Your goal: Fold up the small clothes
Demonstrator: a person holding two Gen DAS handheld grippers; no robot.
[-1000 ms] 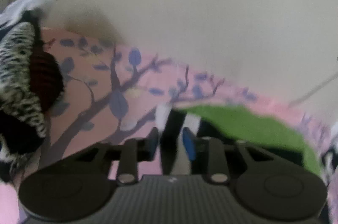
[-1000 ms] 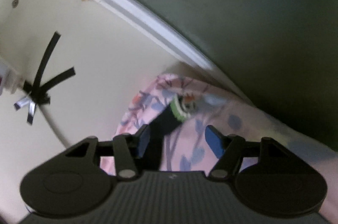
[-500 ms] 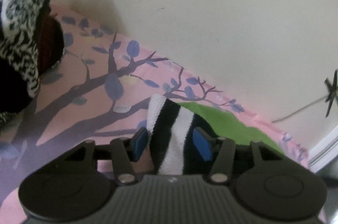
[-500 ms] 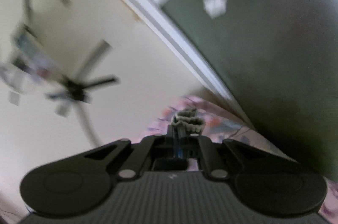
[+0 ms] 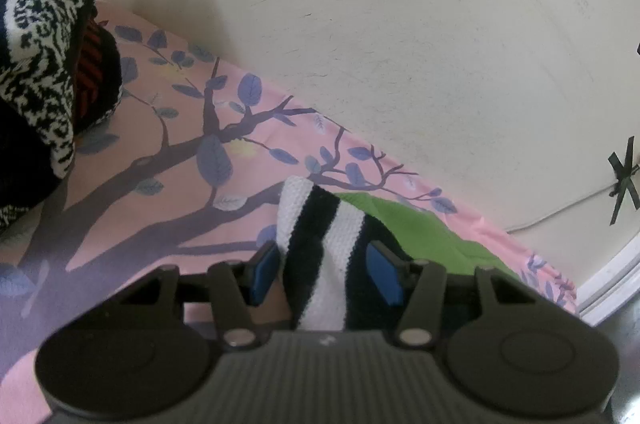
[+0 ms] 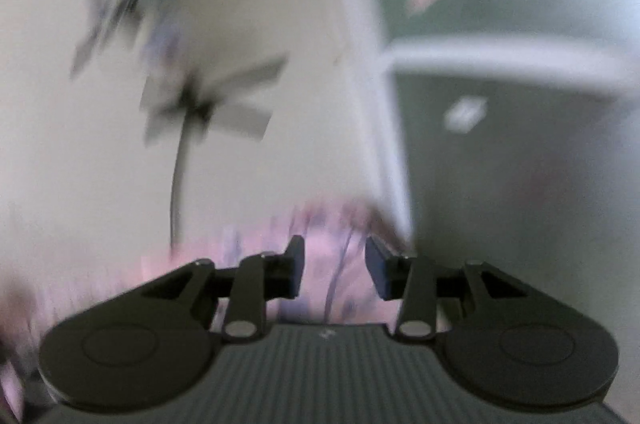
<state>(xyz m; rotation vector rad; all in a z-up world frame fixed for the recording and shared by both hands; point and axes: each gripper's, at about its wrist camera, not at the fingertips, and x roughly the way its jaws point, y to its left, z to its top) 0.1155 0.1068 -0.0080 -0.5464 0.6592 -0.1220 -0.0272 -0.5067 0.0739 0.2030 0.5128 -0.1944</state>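
- Left hand-held gripper [image 5: 326, 270] has its blue pads partly apart with a black-and-white striped sock [image 5: 320, 244] standing up between them; whether the pads truly pinch the cloth or only flank it, I cannot tell.
- Striped sock's long axis runs from the near edge of the left wrist view away toward the far wall, leaning a little left, with its white cuff end farthest from the pads.
- Just right of and behind the sock lies a green cloth [image 5: 416, 232], apparently touching it, on the pink bedsheet [image 5: 168, 160] printed with branches and leaves.
- Far left on the sheet sits a pile of black-and-white patterned clothes [image 5: 40, 56], well apart from the sock.
- Right hand-held gripper [image 6: 334, 268] is open and empty, its view blurred; only pink sheet shows between its fingers.
- By my judgement the left side is plainly nearer the sock, so the next fold likely turns on bringing the right one across to the sock's far cuff end.
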